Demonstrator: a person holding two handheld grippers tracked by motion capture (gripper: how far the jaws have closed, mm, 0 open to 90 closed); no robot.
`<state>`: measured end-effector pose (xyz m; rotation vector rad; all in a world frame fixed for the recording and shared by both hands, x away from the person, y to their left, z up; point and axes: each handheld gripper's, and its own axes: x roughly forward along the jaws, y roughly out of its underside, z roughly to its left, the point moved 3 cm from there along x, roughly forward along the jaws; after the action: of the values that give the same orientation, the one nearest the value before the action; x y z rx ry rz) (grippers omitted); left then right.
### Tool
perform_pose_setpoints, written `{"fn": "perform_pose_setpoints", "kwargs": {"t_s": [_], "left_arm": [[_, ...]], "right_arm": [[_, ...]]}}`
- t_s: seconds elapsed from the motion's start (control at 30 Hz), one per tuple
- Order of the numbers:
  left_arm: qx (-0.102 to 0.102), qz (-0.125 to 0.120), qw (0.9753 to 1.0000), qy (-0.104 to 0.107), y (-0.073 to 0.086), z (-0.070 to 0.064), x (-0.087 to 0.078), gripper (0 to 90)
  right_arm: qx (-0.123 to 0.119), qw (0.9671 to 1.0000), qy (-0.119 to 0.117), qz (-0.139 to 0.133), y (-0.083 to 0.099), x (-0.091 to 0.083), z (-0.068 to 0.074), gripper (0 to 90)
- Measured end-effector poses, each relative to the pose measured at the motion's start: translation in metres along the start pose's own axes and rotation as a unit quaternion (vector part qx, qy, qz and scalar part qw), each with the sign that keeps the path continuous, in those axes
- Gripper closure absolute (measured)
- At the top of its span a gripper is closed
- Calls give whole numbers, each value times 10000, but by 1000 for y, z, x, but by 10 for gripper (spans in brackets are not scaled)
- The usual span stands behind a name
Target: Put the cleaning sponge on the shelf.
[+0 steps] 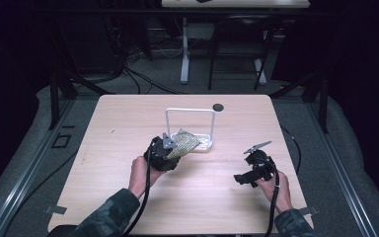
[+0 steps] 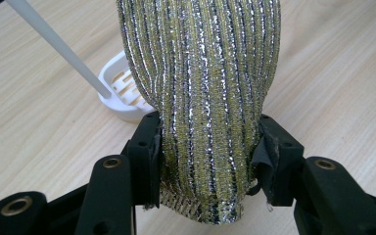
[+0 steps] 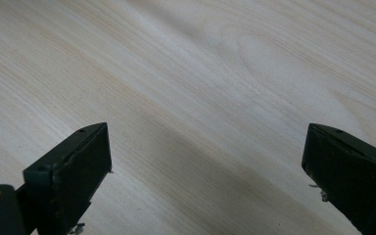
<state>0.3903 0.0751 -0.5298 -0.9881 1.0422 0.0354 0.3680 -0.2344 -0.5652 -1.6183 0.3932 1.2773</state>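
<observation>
Left gripper view puts us right on the action: the left gripper point(image 2: 208, 161) has its jaws pressed in on a glittery striped cloth point(image 2: 200, 83), pinched near its lower hem, and it's held up just beside the white rack point(image 2: 120, 98) on the table point(image 2: 34, 127). It looks soft, light and floppy, likely to sag and slide, so a bunched fold near an edge seems the safest hold. Over on the high view, the right gripper point(image 1: 253, 170) waits well apart, jaws wide, nothing between them.
</observation>
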Motion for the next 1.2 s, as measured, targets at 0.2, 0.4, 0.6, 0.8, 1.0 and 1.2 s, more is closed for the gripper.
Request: {"fn": "perform_pose_setpoints", "kwargs": {"t_s": [0.2, 0.4, 0.6, 0.8, 1.0, 1.2], "left_arm": [[-8, -5, 9999, -119, -4, 3, 7, 513], [-37, -27, 9999, -161, -6, 4, 13, 512], [-54, -22, 9998, -190, -11, 5, 17, 511], [-150, -10, 9995, -261, -16, 7, 24, 506], [-198, 36, 9993, -302, -18, 6, 31, 500], [-248, 35, 9991, -345, -22, 7, 37, 498]], "right_arm": [[-4, 10000, -10, -1, 0, 0, 0, 35], [81, 9998, -148, -125, -1, -2, -1, 0], [103, 9996, -181, -179, -1, -3, -1, 0], [193, 9994, -147, -241, -1, -4, -3, 0], [85, 9998, -132, -138, 0, -2, -1, 0], [85, 9998, -118, -95, 0, -2, -1, 0]]}}
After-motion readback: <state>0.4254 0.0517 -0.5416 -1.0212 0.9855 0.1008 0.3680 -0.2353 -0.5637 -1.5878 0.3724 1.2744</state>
